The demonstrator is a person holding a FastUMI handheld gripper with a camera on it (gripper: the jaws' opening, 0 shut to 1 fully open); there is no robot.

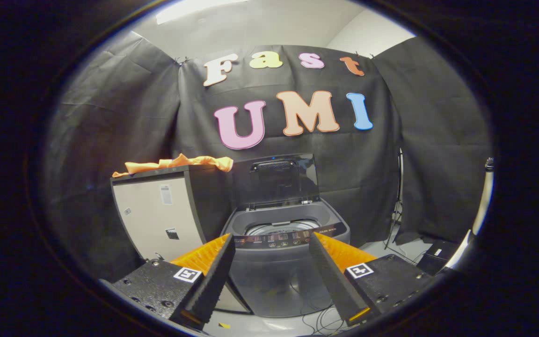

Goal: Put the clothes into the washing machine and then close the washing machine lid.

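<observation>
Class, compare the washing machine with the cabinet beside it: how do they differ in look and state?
The washing machine is dark grey and rounded, lid raised; the cabinet is pale-fronted, boxy and taller, orange cloth on top. Both stand beyond the open gripper, against the black cloth wall.

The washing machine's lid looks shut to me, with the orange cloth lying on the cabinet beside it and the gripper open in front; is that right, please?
Not quite: the lid is raised, standing upright behind the drum opening of the washing machine, as the gripper view shows. The rest holds: the orange cloth lies on the cabinet beside it, and the gripper is open in front, holding nothing.
</observation>
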